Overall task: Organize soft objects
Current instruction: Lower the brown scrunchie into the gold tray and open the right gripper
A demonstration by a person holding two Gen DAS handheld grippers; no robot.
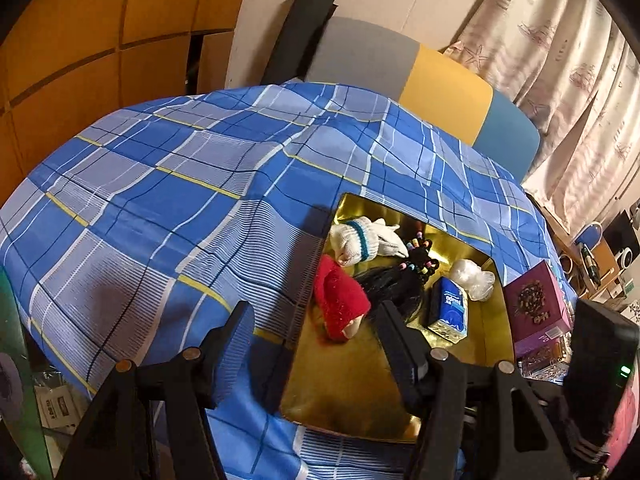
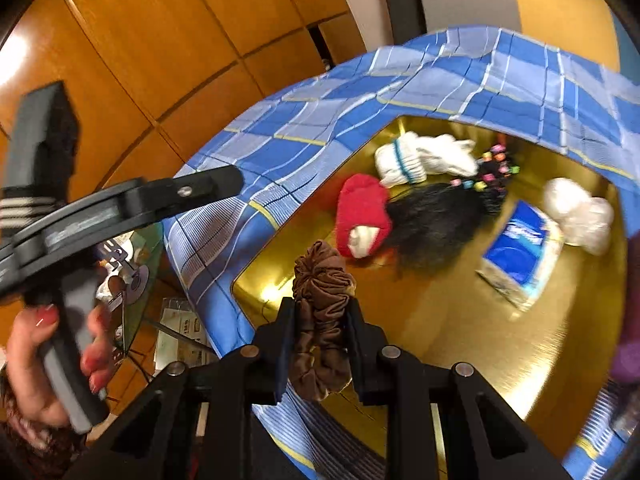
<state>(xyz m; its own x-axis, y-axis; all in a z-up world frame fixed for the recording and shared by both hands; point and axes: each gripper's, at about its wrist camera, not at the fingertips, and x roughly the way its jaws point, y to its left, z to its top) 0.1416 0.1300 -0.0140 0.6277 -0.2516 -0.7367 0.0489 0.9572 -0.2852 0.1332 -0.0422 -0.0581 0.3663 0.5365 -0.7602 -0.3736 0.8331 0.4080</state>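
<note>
My right gripper has its fingers pinching a brown satin scrunchie, which bunches up between them and hangs over the near edge of a gold tray. The tray sits sunk into a blue plaid bedsheet that folds over its far edge. Inside it, toward the far side, lies a white glove with a teal band; beside that, a red sock with a pale end showing, touching a black hairpiece whose upper end is studded with small coloured beads. To the right of the hair rests a blue tissue packet, and just beyond it a crumpled clear plastic bag. My left gripper hovers over the tray's left rim with its fingers spread wide and nothing between them, one over the sheet and the other over the tray. A purple box stands just right of the tray. In the right wrist view my left hand is wrapped around its gripper's handle, off to the left of the bed.
</note>
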